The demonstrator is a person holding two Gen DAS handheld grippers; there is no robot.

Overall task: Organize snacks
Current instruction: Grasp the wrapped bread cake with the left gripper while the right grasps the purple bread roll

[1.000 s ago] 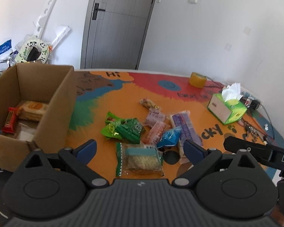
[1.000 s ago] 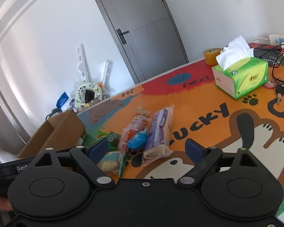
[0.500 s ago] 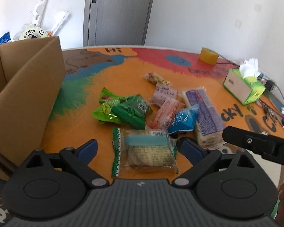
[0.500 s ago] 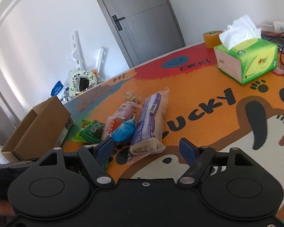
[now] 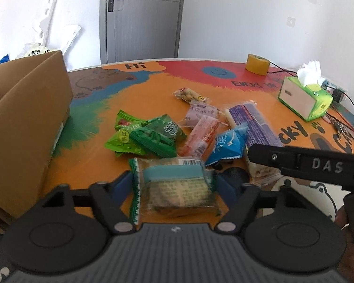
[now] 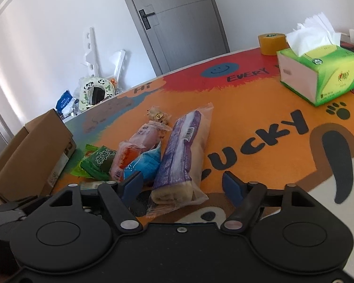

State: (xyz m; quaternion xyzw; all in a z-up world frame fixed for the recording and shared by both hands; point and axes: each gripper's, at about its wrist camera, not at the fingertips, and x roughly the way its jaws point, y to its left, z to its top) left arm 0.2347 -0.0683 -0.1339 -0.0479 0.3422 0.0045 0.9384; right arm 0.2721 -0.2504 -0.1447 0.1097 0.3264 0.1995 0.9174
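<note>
While both grippers gape wide and hold nothing, close left gripper (image 5: 174, 186) squarely across near cake packet (image 5: 174, 188) between its fingers; centre right gripper (image 6: 183, 184) over purple bread pack (image 6: 181, 155) first. Then carry toward cardboard box (image 5: 28, 122), far left.

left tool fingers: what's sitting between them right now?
In the left wrist view, the green-edged clear cake packet lies between the open left tool's blue fingers, flat on the mat. Contact can't be confirmed.
</note>
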